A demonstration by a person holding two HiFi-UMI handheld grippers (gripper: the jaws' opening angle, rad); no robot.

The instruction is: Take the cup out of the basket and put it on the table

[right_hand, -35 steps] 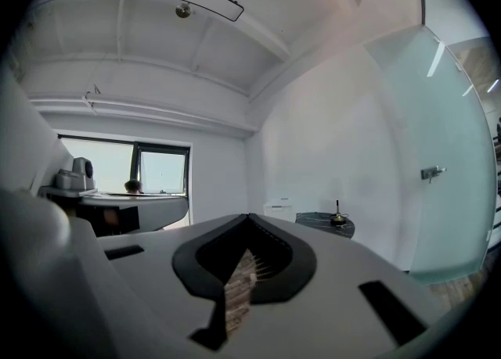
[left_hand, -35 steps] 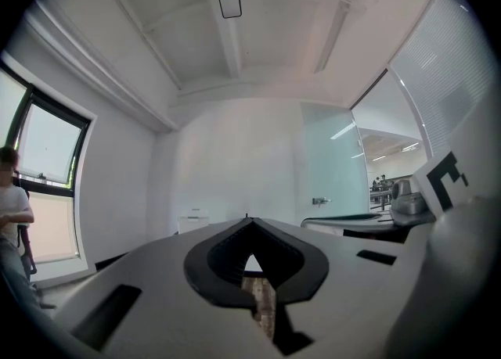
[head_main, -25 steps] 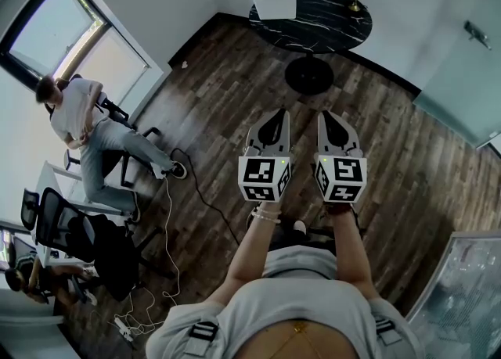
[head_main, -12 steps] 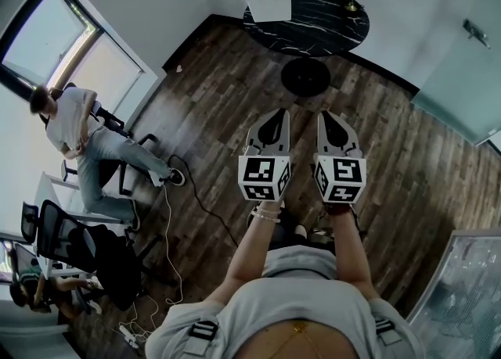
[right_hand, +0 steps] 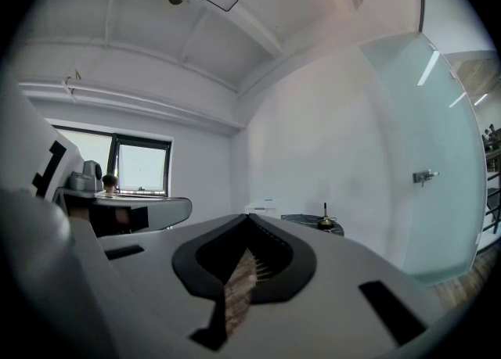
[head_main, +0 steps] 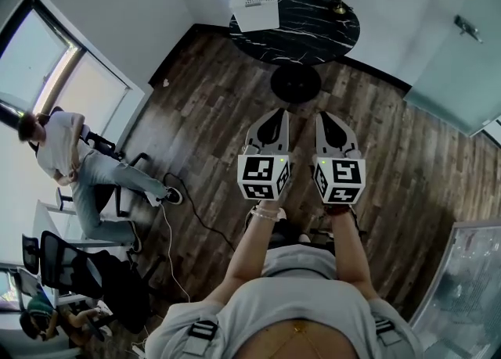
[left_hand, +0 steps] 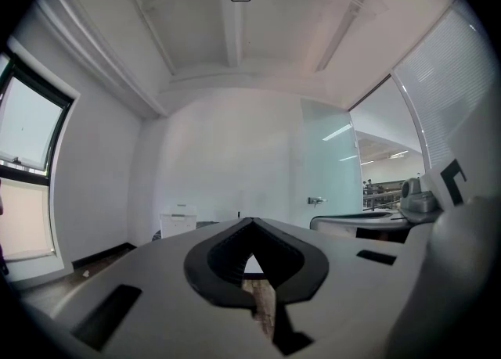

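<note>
Held level and side by side above the wooden floor (head_main: 211,115), the left gripper (head_main: 275,113) and the right gripper (head_main: 325,115) both have their jaws closed tip to tip, with nothing between them. Each gripper's own view shows only floorboards through the slot behind the tips. A black cable (head_main: 196,197) runs over the boards to the left of the left gripper. Further left, a person (head_main: 63,146) sits by the window (head_main: 47,76). Ahead of both tips, well apart from them, stands a round black table (head_main: 313,25). The white basket (head_main: 254,1) sits on its left part, ahead and left of the left gripper. The cup cannot be made out. A small brass object (head_main: 340,8) stands near the table's far right edge.
</note>
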